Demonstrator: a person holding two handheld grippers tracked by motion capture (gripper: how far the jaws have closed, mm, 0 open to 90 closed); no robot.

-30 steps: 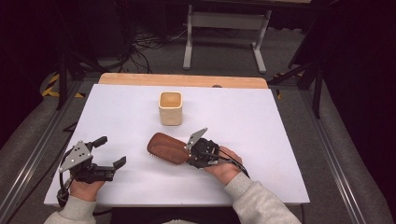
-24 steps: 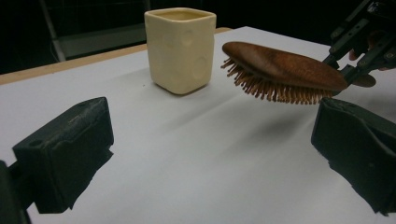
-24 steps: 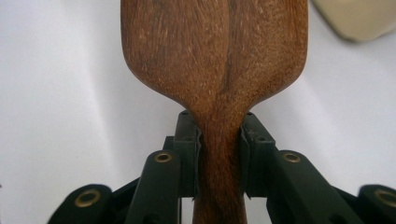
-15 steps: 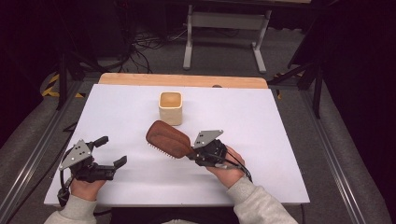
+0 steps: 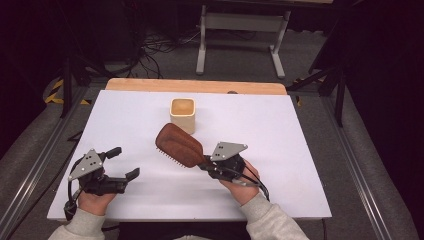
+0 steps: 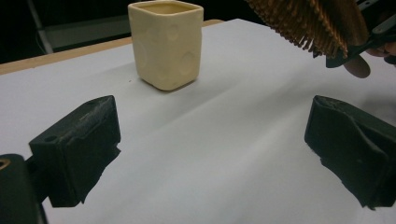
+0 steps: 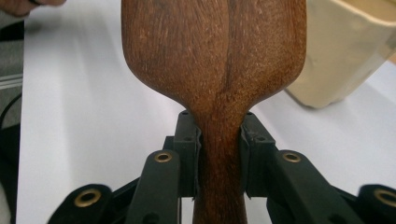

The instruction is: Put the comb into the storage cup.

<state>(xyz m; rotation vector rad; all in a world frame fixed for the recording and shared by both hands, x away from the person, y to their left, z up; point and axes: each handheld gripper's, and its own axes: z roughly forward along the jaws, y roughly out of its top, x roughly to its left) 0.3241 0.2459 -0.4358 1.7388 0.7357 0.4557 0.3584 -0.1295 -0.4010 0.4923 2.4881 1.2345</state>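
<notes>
The hairbrush (image 5: 179, 145) is lifted off the counter (image 5: 300, 150), near its middle and just in front of the cream cup (image 5: 182, 115), bristles facing down. The right gripper (image 5: 212, 165) has its jaws clamped on the wooden handle, close to where it widens into the head. The left gripper (image 5: 122, 162) sits near the front left corner, jaws wide with nothing between them; they have just been closing a little. To stand the brush in the cup, I'd judge it best to tip the handle downward first, centre it over the opening, then lower slowly so the light cup isn't knocked over.
</notes>
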